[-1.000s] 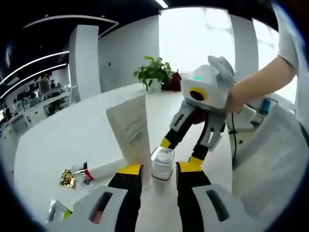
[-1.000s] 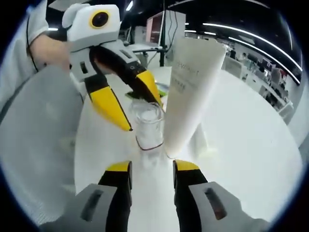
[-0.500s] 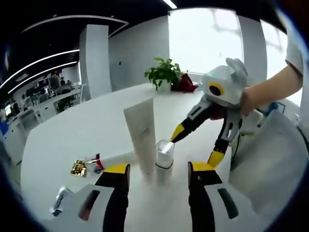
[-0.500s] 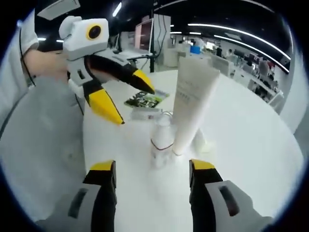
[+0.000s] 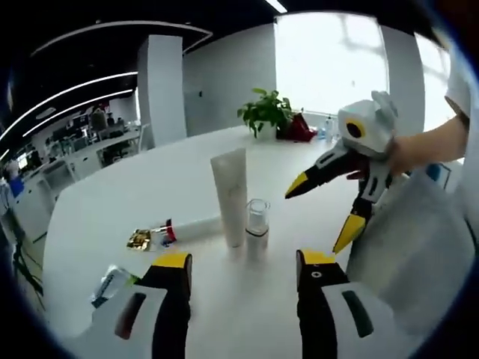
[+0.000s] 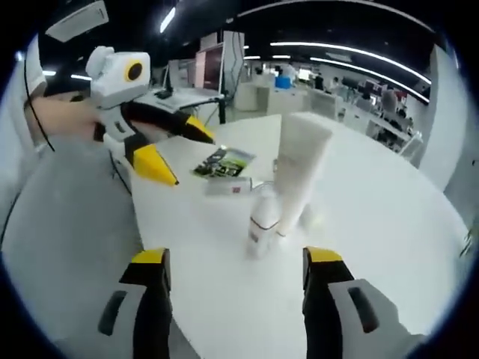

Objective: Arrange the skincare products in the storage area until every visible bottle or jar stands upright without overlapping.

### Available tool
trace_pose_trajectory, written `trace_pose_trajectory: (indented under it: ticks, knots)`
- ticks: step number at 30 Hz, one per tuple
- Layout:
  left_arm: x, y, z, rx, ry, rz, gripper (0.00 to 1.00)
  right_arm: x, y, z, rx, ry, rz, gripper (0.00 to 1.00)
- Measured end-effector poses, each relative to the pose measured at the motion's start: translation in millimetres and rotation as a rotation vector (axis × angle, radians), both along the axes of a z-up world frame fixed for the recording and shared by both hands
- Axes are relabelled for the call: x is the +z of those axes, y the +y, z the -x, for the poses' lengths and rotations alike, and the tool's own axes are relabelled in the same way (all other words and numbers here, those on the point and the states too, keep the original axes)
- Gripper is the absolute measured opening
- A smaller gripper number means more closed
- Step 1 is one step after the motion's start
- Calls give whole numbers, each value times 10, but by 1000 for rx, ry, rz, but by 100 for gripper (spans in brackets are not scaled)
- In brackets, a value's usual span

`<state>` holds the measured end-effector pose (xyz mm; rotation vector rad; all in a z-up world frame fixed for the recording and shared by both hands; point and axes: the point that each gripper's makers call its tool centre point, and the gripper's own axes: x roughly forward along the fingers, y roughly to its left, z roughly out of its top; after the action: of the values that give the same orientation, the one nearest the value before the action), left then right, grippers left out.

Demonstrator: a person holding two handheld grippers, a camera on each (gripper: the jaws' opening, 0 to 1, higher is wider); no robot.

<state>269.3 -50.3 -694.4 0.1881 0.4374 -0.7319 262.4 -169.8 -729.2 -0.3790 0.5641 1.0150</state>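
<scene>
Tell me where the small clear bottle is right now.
In the left gripper view the small clear bottle stands upright on the white table, centre frame, just right of the tall white tube, ahead of the open left gripper.

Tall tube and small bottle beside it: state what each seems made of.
Tall tube: likely soft plastic, matte off-white, opaque, with a flattened crimped top. Small bottle: clear glass or hard plastic, glossy; the table shows through it.
</scene>
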Motion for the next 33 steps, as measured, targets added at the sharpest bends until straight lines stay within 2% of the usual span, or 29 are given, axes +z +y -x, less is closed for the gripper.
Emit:
trace_pose_trajectory:
  ticks: [9,17,25,28,33]
  knots:
    - [-27,279,248,50,27,-17,60,31,-139,189,-69,37,-43,78]
    - [-61,376,416,66,57,-24,69,113,-220,219,-104,34,-58,79]
    - [-95,470,525,94,89,-9,79,104,-258,286,-112,36,-40,79]
    - [-89,524,555,123,97,7,79,114,-261,292,-122,34,-41,80]
    - [-60,620,559,151,107,24,85,128,-266,313,-120,34,-46,80]
